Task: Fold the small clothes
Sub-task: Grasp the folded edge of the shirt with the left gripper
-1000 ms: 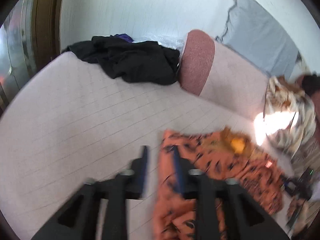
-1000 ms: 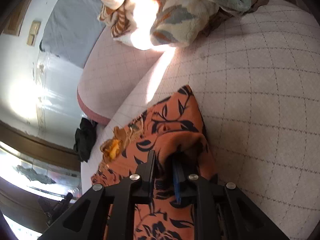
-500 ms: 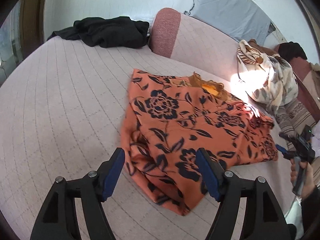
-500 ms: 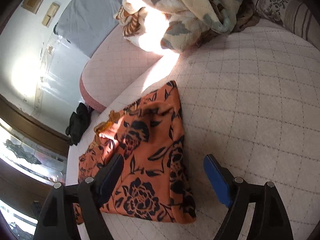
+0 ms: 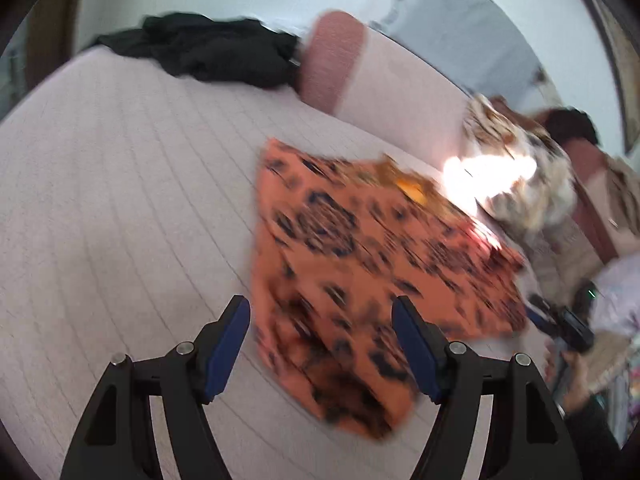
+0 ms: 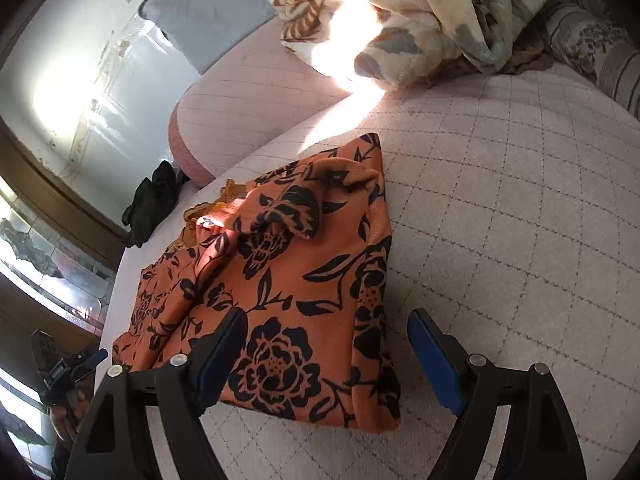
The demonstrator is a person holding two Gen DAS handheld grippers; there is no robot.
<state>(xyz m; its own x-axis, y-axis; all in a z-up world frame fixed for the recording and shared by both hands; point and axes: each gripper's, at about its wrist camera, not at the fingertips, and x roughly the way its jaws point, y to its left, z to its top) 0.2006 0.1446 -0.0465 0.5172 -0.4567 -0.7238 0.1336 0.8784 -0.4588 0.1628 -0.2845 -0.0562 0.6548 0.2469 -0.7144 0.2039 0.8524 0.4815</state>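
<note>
Left wrist view is motion-blurred; right wrist view is sharp. Orange floral garment [image 6: 296, 292] lies folded on the quilted pink bed [image 6: 520, 240], centre of both frames. Only the right view resolves the black flower print and a rumpled flap bunched at the top of the cloth. Only the left view shows the black clothes pile [image 5: 216, 54] spread wide at upper centre; in the right view it is a small dark heap at left. Patterned blanket [image 6: 420, 20] sunlit, upper right in both. In the right view the garment's long axis runs from lower centre up toward upper right; in the left view, lower centre to right. Left claw [image 5: 320, 344] released, jaws wide, having just been opening, cloth under it untouched. Right claw [image 6: 326, 354] likewise released, just opened, nothing gripped.
</note>
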